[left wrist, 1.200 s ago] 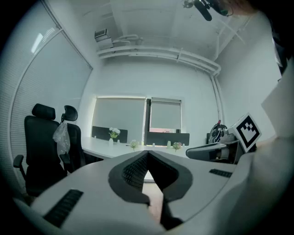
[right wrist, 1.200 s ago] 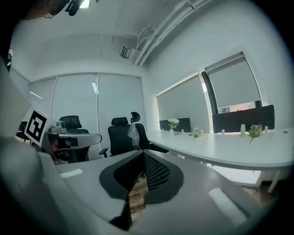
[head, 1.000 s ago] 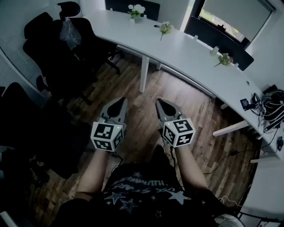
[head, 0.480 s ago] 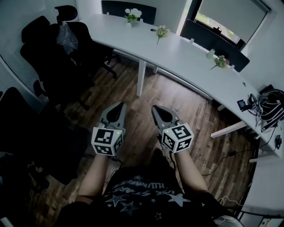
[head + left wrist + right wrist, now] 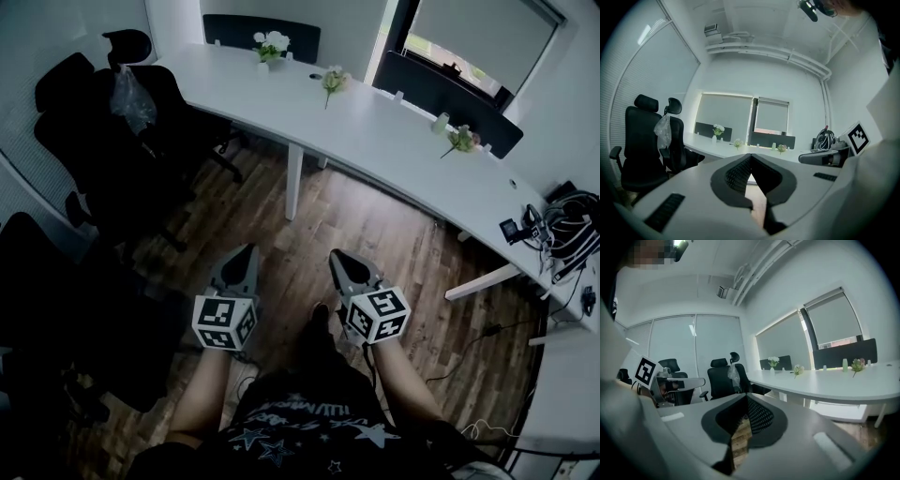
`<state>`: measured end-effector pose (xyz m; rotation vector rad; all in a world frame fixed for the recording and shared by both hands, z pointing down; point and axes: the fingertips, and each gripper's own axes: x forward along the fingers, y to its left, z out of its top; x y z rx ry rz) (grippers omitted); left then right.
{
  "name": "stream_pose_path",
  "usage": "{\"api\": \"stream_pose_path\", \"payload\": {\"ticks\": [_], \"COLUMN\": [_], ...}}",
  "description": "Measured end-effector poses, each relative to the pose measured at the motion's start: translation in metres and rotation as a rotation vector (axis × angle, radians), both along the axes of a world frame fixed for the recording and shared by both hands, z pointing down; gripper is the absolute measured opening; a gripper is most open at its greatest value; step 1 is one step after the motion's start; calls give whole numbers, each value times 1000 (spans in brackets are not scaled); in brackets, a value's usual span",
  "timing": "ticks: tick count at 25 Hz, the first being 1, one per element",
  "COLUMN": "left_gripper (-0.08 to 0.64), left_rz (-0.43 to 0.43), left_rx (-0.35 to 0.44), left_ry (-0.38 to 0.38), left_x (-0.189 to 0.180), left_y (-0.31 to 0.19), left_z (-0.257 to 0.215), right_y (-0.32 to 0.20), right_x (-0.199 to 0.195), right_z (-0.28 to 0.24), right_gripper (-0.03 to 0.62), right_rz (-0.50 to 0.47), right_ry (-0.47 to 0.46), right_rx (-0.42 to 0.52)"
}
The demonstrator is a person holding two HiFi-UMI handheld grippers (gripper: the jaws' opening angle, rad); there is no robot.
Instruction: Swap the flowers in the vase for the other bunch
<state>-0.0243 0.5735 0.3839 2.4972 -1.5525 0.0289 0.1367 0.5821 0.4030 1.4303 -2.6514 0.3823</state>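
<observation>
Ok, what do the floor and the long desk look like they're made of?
Floor: probably wood or wood-look laminate; brown planks with visible grain and seams. Desk: smooth matte white top without grain, likely laminate or painted board. Its white legs may be metal.

My left gripper (image 5: 247, 251) and my right gripper (image 5: 337, 255) are pale grey shells that taper to a point. Each has a dark, ribbed lining around the jaws and short dark slots on its flanks. Behind each shell sits a white cube printed with black square markers: the left cube (image 5: 225, 322) and the right cube (image 5: 378, 314). Behind the cubes my forearms are uncovered. I wear a black T-shirt (image 5: 300, 427) printed with pale stars and a line of lettering.
</observation>
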Motion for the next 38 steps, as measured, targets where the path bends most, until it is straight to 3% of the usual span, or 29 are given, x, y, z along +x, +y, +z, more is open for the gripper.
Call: {"api": "stream_pose_path", "payload": {"ticks": [16,27,32,38], "left_gripper": [8,8,8,8], "left_rz": [-64,-78,-115,-210], "left_rx": [3,-22,-14,-18], "left_ry": [-17,-38,-49,-39], "left_x": [12,47,50,29], "left_y": [-131,-223,-264,-283], "left_z": [-21,-17,-16,-22], "right_y": [-162,-253,-293,-320], "right_x": [-7,9,15,10], "right_z": [-27,-19,-15,-4], "right_gripper": [2,2,2,2], "right_rz": [-75,-127,-165,-189], "right_ry": [-54,-79,-79,-97], "right_rx": [47,18,24,-16]}}
